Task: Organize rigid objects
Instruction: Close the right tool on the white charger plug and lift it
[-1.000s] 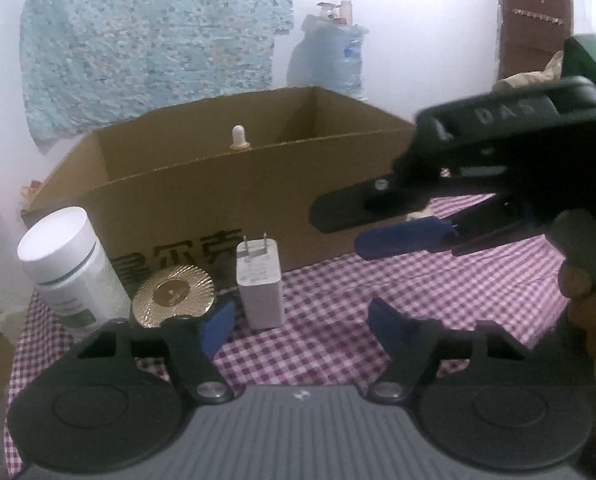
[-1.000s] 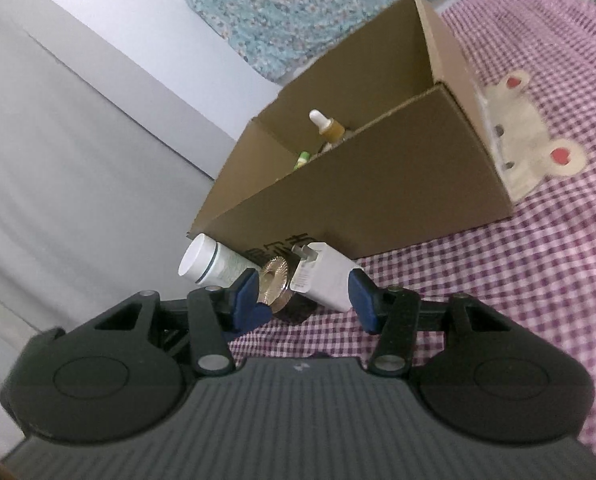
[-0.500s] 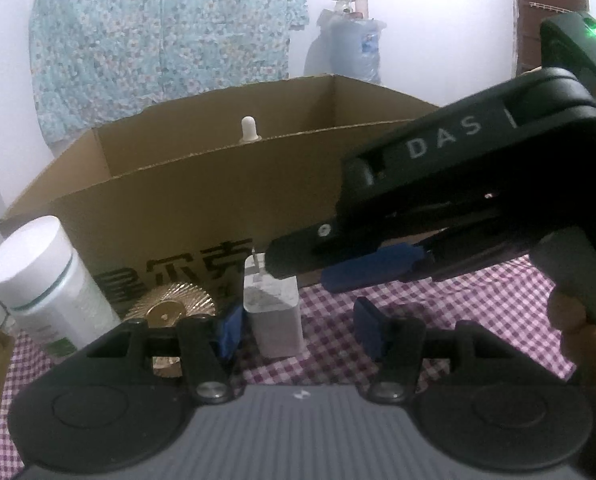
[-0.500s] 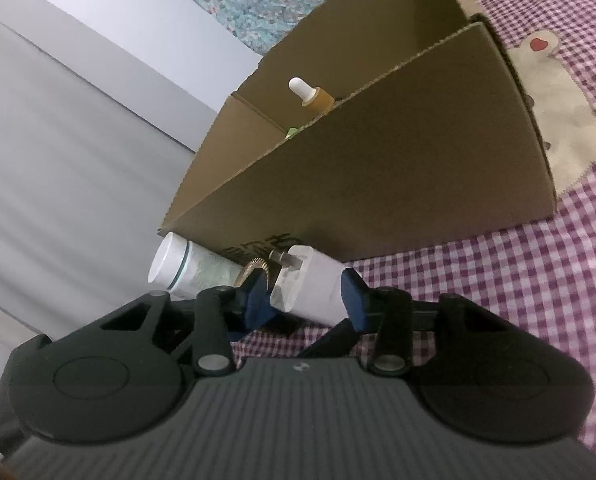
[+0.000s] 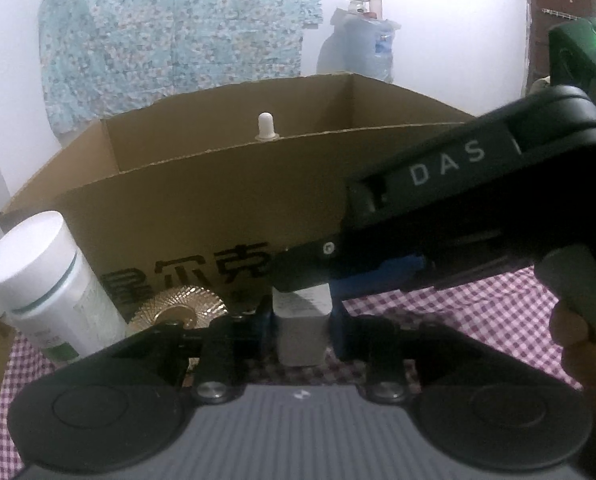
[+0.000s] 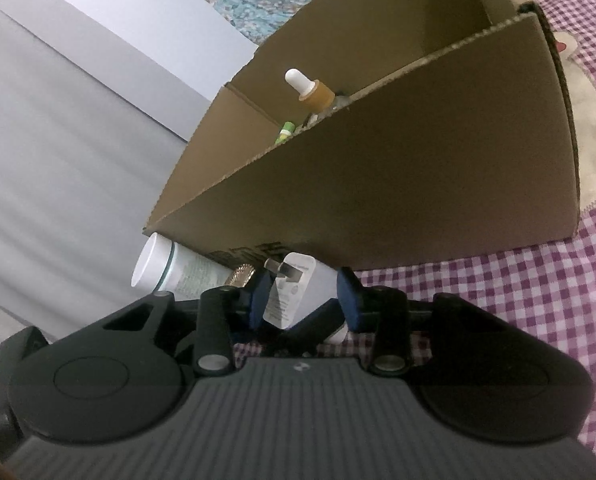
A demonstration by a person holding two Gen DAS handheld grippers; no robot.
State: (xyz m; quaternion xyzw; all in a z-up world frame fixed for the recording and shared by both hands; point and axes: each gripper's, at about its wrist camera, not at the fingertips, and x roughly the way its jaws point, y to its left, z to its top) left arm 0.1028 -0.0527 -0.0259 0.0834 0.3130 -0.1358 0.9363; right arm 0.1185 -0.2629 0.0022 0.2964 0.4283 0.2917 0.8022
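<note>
White charger (image 5: 302, 330), brown box (image 5: 202, 216), purple-checked cloth (image 5: 477, 312).

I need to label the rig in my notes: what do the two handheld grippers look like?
Both are black with blue finger pads, round black discs and a ribbed grey body. The right gripper reads "DAS" in white and has a green light; the left gripper matches it.

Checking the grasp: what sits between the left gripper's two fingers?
The white charger stands between the left gripper fingers in the left wrist view; the right gripper brackets it too.
</note>
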